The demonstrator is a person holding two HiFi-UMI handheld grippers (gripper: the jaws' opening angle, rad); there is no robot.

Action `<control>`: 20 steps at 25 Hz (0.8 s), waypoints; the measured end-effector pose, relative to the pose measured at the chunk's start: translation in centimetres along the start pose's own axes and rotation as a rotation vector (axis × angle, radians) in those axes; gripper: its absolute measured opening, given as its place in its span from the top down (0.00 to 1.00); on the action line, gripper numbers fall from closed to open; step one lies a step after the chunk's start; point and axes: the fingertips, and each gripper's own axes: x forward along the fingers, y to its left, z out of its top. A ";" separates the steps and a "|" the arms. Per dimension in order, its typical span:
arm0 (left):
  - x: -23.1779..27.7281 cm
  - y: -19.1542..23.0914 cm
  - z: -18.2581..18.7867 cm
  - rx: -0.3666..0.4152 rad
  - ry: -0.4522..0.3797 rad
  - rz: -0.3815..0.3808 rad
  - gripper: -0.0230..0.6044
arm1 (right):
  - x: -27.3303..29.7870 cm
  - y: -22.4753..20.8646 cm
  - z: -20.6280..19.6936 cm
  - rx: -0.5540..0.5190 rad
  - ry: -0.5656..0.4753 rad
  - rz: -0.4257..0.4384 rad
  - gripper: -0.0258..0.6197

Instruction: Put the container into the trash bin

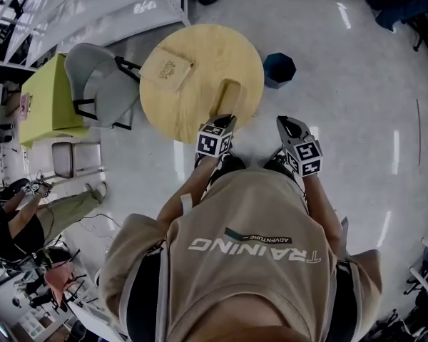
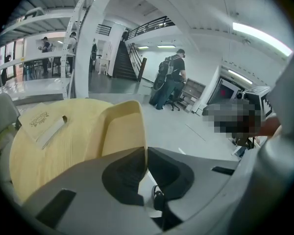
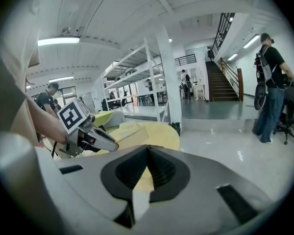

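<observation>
At the near edge of the round table [image 1: 200,52], the left gripper [image 1: 224,119] pinches one thin wall of the pale container [image 1: 228,96] — its jaws are pressed tight on that wall, and whether the container touches the tabletop cannot be told. The dark trash bin [image 1: 279,69] stands on the floor just beside the table's right side, apart from the container. The right gripper [image 1: 289,125] hangs over the floor nearby, its jaws pressed together on nothing. A flat box [image 1: 166,68] lies on the table — a grey chair [image 1: 100,84] stands to its left.

Container [image 2: 121,129] base hidden behind left gripper [image 2: 146,156]
</observation>
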 end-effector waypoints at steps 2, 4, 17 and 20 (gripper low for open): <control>1.2 -1.6 0.7 0.018 0.002 0.014 0.92 | -1.8 -2.4 -0.7 0.019 -0.018 -0.010 0.95; 2.5 -3.1 1.4 0.021 -0.001 0.029 0.92 | -3.5 -4.5 -1.4 0.026 -0.034 -0.015 0.95; 8.1 -12.0 4.8 0.047 0.006 0.073 0.92 | -10.1 -13.7 -3.2 0.070 -0.081 -0.028 0.95; 8.5 -12.8 4.6 0.062 0.010 0.061 0.92 | -10.6 -14.3 -3.5 0.071 -0.089 -0.056 0.95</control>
